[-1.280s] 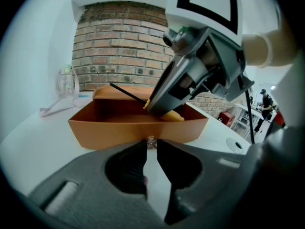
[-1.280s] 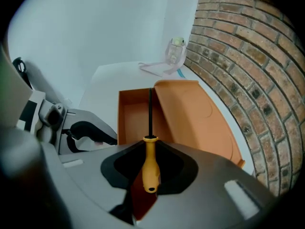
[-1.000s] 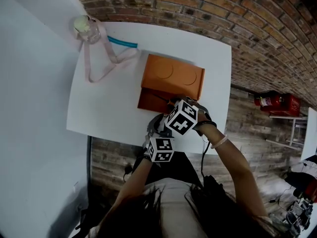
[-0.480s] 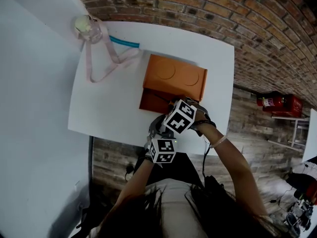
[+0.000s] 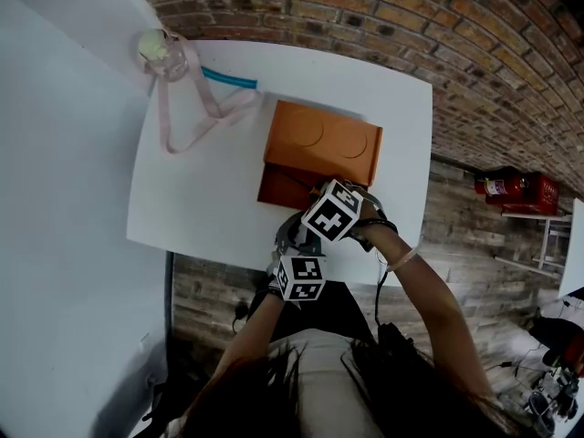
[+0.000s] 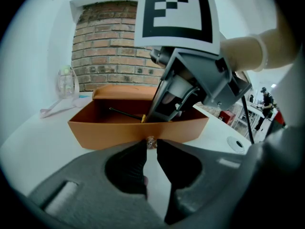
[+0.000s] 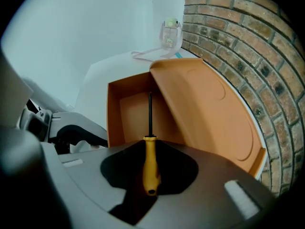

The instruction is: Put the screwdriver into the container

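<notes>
Between the earlier head views and this one, very little had changed. The marker cube on the right hand-held gripper point(image 7: 149, 144) had rolled slightly, and both hands had stayed at the near side of the container point(image 5: 276, 188), low in the middle of the frame. I took this to mean the carry was over and only the lowering and letting go remained.

The right hand-held gripper was clenched on the yellow handle of the screwdriver point(image 7: 150, 165). The black shaft pointed down and away into the open container point(image 7: 113, 114). Whether the tip touched the bottom could not be told.

The left hand-held gripper point(image 6: 151, 145) had its jaws nearly together on a small metal catch point(image 6: 151, 140) at the middle of the container's front wall point(image 6: 109, 133), apparently steadying it.

The inside of the container was bare, so the tool had room to lie flat. The open lid point(image 7: 209, 109) leaned close along the right of the shaft, and the left wall stood further off.

In the head view, the container sat near the lower edge of the table point(image 5: 196, 194), with bare table to its left. A bottle with a strap point(image 5: 162, 51) stood well apart at upper left. The right hand-held gripper was close above the front wall.
</notes>
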Demonstrator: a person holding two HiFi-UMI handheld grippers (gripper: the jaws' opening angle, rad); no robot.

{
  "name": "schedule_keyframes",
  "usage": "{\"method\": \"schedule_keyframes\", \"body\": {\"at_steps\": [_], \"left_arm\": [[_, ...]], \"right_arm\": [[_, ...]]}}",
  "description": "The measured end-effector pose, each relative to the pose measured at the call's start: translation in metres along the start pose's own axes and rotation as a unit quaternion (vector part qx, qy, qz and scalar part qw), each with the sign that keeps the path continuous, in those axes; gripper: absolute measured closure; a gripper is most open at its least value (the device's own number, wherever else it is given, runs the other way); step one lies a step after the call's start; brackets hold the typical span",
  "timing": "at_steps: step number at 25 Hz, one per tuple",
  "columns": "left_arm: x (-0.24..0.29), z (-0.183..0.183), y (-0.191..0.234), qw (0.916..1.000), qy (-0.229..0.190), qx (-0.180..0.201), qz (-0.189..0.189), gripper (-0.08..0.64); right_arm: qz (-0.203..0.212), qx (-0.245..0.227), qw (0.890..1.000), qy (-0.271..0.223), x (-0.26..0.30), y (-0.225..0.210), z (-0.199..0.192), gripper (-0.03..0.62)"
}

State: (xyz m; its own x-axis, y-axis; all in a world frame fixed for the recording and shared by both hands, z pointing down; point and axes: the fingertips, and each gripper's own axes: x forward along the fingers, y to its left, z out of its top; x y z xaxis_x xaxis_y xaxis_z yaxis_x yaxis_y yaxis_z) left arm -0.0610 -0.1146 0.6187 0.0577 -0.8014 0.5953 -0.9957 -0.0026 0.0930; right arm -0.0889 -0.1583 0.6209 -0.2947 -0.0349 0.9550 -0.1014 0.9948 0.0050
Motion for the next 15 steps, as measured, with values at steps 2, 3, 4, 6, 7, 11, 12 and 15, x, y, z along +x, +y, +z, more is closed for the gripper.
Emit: {"method": "schedule_keyframes", "body": {"at_steps": [2, 3, 4, 6, 7, 11, 12, 15], "left_arm": [[-0.0002, 0.0003, -0.0001, 1.0000, 0.000, 0.000, 0.000, 0.494], [-0.0001, 0.0003, -0.0001, 1.0000, 0.000, 0.001, 0.000, 0.494], [0.0000, 0.0003, 0.0000, 1.0000, 0.000, 0.001, 0.000, 0.494], [0.0001, 0.0000, -0.0002, 1.0000, 0.001, 0.002, 0.000, 0.494], [0.0002, -0.0003, -0.0003, 1.0000, 0.001, 0.002, 0.000, 0.494], [0.0001, -0.0004, -0.0005, 1.0000, 0.000, 0.002, -0.001, 0.494], [0.0000, -0.0004, -0.0006, 1.0000, 0.000, 0.002, -0.001, 0.494], [0.0003, -0.0008, -0.0005, 1.0000, 0.001, 0.002, -0.002, 0.494]], "right_arm": [[0.002, 0.000, 1.000, -0.001, -0.0003, 0.0001, 0.0003, 0.515], [0.002, 0.000, 1.000, -0.001, -0.0002, 0.0001, 0.0003, 0.515], [0.002, 0.001, 1.000, -0.001, -0.0002, 0.0000, 0.0002, 0.515], [0.003, 0.002, 1.000, 0.000, -0.0001, -0.0001, -0.0001, 0.515], [0.004, 0.003, 1.000, 0.001, -0.0001, -0.0001, -0.0003, 0.515], [0.005, 0.005, 1.000, 0.002, 0.0001, 0.0003, -0.0010, 0.514], [0.006, 0.006, 1.000, 0.002, 0.0002, 0.0004, -0.0011, 0.514], [0.009, 0.008, 1.000, 0.004, 0.0005, 0.0005, -0.0013, 0.514]]}}
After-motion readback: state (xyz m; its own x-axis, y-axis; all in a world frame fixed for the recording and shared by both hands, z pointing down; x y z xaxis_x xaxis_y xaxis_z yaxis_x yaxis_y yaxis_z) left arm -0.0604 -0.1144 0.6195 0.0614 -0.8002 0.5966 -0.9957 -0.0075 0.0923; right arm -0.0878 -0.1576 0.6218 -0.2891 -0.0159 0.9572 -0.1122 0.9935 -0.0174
